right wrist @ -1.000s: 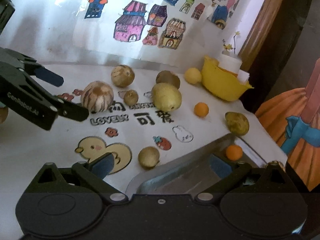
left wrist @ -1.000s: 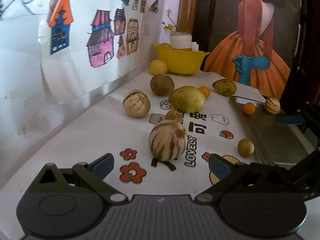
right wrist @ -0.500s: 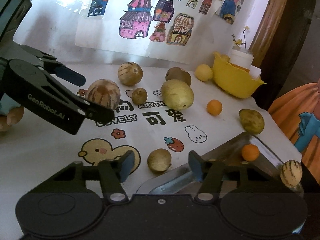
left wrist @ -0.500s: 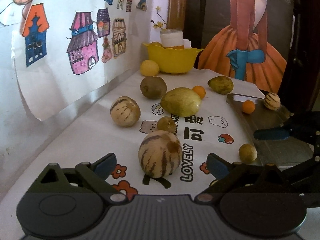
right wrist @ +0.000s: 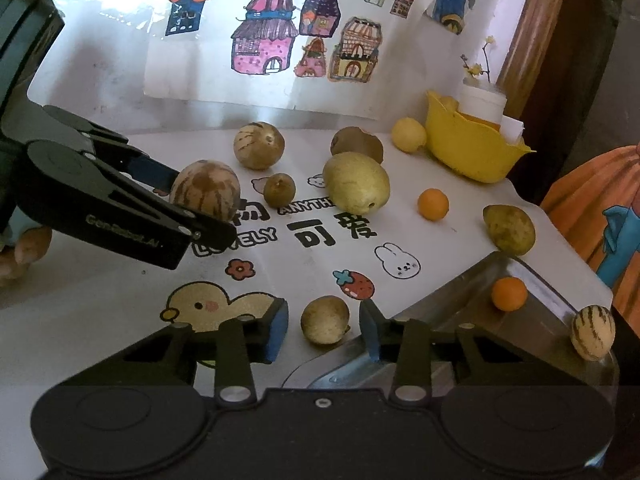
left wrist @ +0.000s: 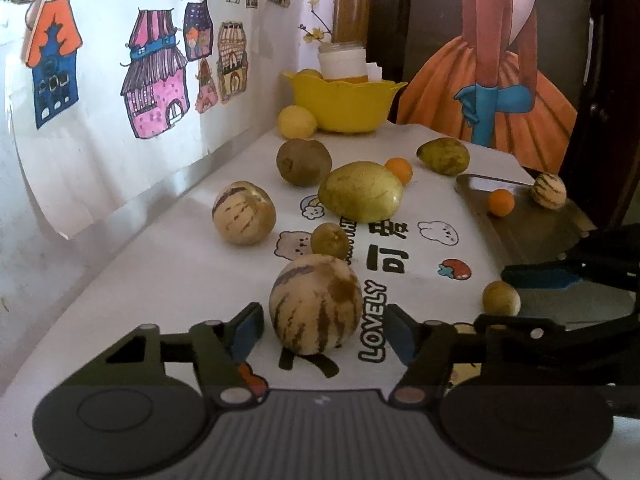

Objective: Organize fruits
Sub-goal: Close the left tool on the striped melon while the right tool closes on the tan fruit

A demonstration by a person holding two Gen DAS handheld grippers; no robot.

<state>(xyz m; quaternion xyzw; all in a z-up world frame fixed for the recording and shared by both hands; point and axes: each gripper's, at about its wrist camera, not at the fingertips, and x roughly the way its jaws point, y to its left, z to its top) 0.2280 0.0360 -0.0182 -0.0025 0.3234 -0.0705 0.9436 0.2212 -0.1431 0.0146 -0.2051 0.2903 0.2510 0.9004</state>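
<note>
While both grippers were spread wide a sec ago, they're now closing in, each w/ a fruit between its jaws. Left side first: the left gripper [left wrist: 322,330] has a striped melon [left wrist: 316,302] sitting on the printed mat [left wrist: 404,276] between its blue pads [left wrist: 246,330]; jaws are closing but a bit of gap shows either side, so no squeeze yet. It has also slid in closer, the melon now sits deep between the fingers. It points down at a slant toward the mat, and at the far left of the right cam a bit of the person's hand [right wrist: 22,250] shows behind it.

Right side: the right gripper [right wrist: 323,330] is closing on a small brown fruit [right wrist: 325,320] that lies just beside the edge of the metal tray [right wrist: 440,312]. Pads are near it but not plainly touching. Same downward slant, hardly shifted.

Meaning for the job, as I judge it: two pickups starting at once, prob bound for the tray, where a small orange [right wrist: 509,294] and a little striped melon [right wrist: 593,332] already sit. Plenty left on the mat, e.g. the big yellow-green fruit [right wrist: 356,188], another orange [right wrist: 433,204], w/ the yellow bowl [right wrist: 468,156] at the back
</note>
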